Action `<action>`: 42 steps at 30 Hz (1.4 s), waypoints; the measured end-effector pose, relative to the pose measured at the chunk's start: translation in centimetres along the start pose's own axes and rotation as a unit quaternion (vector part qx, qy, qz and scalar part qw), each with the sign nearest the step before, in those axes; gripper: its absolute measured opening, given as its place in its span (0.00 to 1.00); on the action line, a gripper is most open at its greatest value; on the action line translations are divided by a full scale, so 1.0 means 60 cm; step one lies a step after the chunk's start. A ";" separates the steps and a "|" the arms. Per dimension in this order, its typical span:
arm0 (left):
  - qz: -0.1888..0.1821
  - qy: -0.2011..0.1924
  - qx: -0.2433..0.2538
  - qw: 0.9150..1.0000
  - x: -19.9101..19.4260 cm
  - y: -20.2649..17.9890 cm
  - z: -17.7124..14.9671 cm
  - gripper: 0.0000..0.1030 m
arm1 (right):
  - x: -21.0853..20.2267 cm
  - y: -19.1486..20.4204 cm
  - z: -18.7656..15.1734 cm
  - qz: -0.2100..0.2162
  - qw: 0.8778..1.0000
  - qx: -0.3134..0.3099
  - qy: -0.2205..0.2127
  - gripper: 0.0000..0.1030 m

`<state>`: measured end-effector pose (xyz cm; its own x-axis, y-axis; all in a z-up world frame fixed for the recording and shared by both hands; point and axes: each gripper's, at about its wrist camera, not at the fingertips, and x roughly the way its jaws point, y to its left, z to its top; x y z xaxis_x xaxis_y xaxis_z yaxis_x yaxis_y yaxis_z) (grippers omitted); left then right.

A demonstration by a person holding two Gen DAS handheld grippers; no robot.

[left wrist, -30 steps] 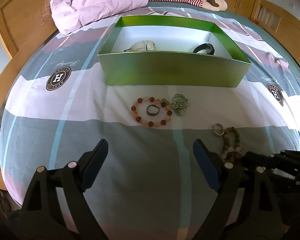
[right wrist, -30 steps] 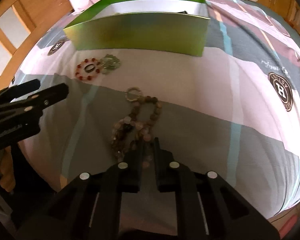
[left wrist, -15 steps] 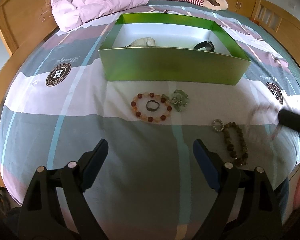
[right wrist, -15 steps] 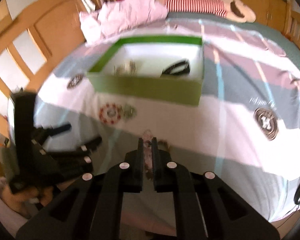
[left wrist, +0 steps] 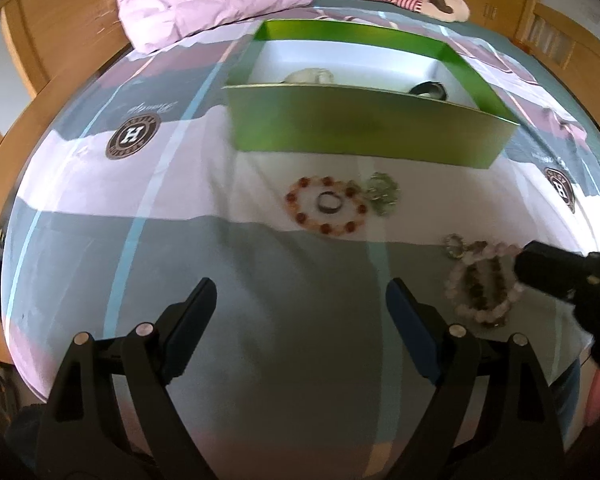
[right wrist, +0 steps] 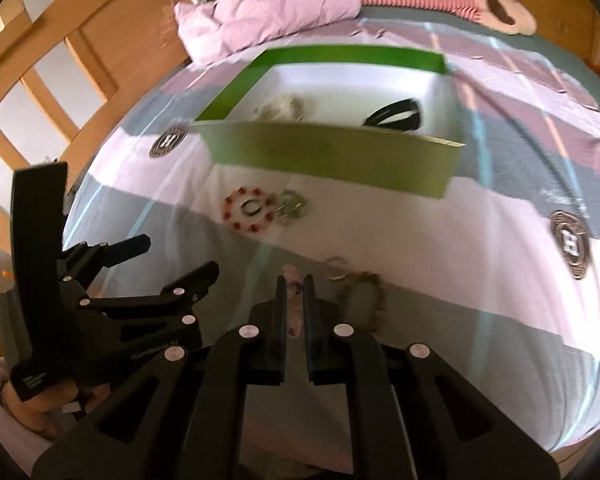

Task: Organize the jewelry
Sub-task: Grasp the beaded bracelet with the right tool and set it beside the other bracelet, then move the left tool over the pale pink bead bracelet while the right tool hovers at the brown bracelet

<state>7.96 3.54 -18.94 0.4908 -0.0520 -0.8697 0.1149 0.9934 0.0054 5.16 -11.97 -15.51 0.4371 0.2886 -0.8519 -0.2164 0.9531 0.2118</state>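
**Bed with jewelry laid out**

Striped bedspread (left wrist: 100, 208); green box (left wrist: 364, 136) holding a black band (right wrist: 396, 114); red bead bracelet (left wrist: 326, 210) circling a ring (left wrist: 329, 203). Left gripper (left wrist: 300, 304) spread wide, empty. Right gripper (right wrist: 294, 284) clamped on pink bead bracelet (left wrist: 484, 280).

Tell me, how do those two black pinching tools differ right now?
The left gripper has its jaws wide apart with nothing between them; the right gripper is pinched shut on a pink bead bracelet. The left hovers over bare bedsheet; the right sits by the brown beads. Both are black and angled downward.
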 end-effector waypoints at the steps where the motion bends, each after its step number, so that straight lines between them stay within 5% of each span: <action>1: 0.002 0.002 -0.003 1.000 0.000 0.005 -0.002 0.83 | 0.003 0.000 0.001 -0.004 1.000 0.002 0.001 0.10; 4: 0.005 0.006 -0.009 1.000 0.002 0.016 -0.007 0.83 | -0.004 -0.015 0.003 -0.024 1.000 0.016 -0.010 0.35; 12: -0.007 0.012 -0.006 1.000 0.008 0.008 -0.011 0.83 | 0.008 -0.103 -0.028 -0.096 0.993 0.064 0.022 0.35; 31: -0.048 0.023 0.050 0.997 0.023 -0.091 -0.013 0.84 | 0.047 -0.098 -0.065 -0.112 0.991 0.048 0.058 0.35; 36: -0.014 0.035 0.073 0.997 0.050 -0.107 -0.017 0.84 | 0.034 -0.128 -0.072 -0.123 0.988 0.070 0.058 0.35; 42: 0.035 0.040 0.043 0.998 0.049 -0.051 -0.016 0.84 | 0.022 -0.152 -0.081 -0.124 0.987 0.089 0.055 0.35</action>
<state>8.23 0.42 -21.99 0.4297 0.0294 -0.9025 0.1582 0.9816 0.1073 3.47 -20.75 -20.88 0.3579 0.0431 -0.9328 0.0465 0.9969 0.0639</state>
